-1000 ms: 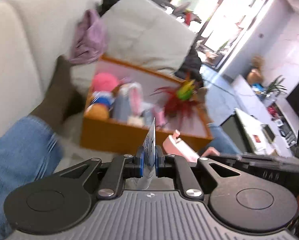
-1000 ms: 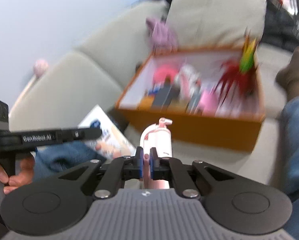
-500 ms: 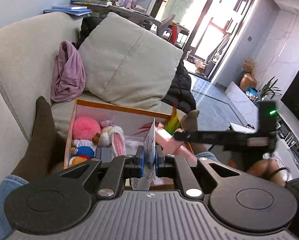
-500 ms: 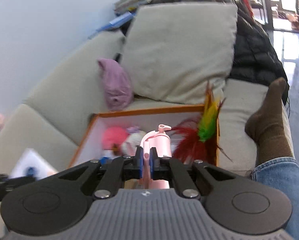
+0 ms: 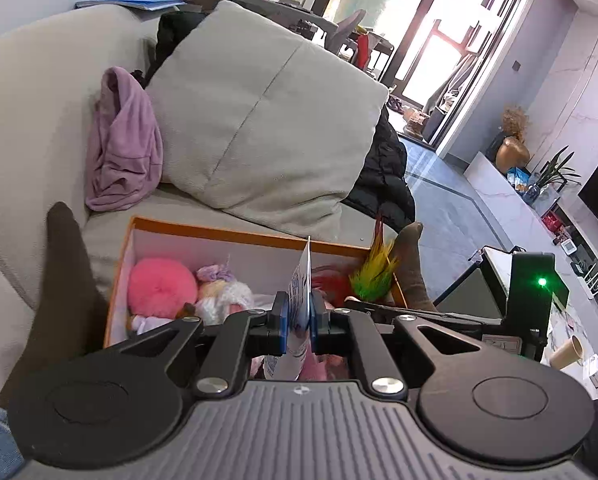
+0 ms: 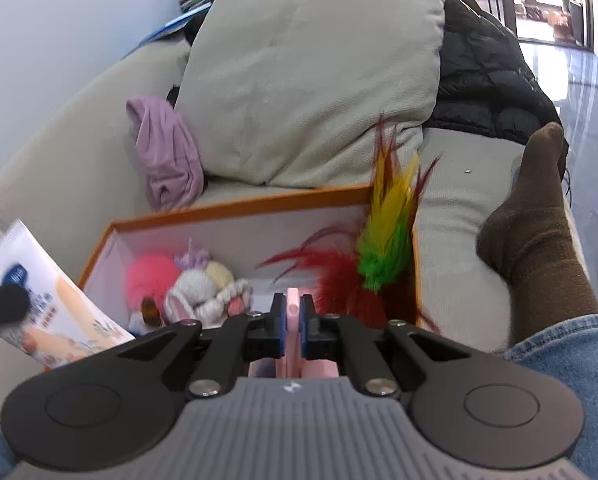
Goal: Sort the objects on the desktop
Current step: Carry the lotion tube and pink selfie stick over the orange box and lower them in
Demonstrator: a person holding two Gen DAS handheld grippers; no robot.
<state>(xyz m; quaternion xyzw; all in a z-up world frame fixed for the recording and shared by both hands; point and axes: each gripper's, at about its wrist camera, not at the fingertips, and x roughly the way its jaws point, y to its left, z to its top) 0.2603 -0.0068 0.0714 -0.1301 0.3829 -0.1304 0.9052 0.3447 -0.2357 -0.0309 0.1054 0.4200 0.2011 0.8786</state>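
**Q:** What did each gripper carry over the sofa [image 5: 27,92]?

**A:** The left gripper [image 5: 299,322] had its fingers clamped on a printed sachet [image 5: 301,292], held edge-on and upright above the near wall of the orange box [image 5: 219,234]. The right gripper [image 6: 294,320] had its fingers closed on a pink plastic object [image 6: 293,308], which hung just inside the near edge of the same box.

**Q:** What already lay in the box?

**A:** A pink pompom [image 5: 161,286] and a plush rabbit [image 6: 203,288] sat toward the left wall, with a small brown bottle [image 6: 150,311] beside them (seen only in the right wrist view). A feather toy [image 6: 383,240] leaned in the far right corner, its red, yellow and green plumes rising above the rim.

**Q:** How far along was the sorting?

**A:** By the look of it, well advanced but not finished. Several items rested in the box, while both held items were not yet released. Two drops remained at least: the sachet and the pink object.

**Q:** Was anything left outside the box?

**A:** A purple garment [image 5: 123,144] lay against the sofa back, beside a grey cushion [image 5: 267,116], and a black jacket [image 6: 487,76] was behind the cushion. Whether these belonged to the task could not be told. The person's socked feet [image 6: 535,216] flanked the box on the seat.
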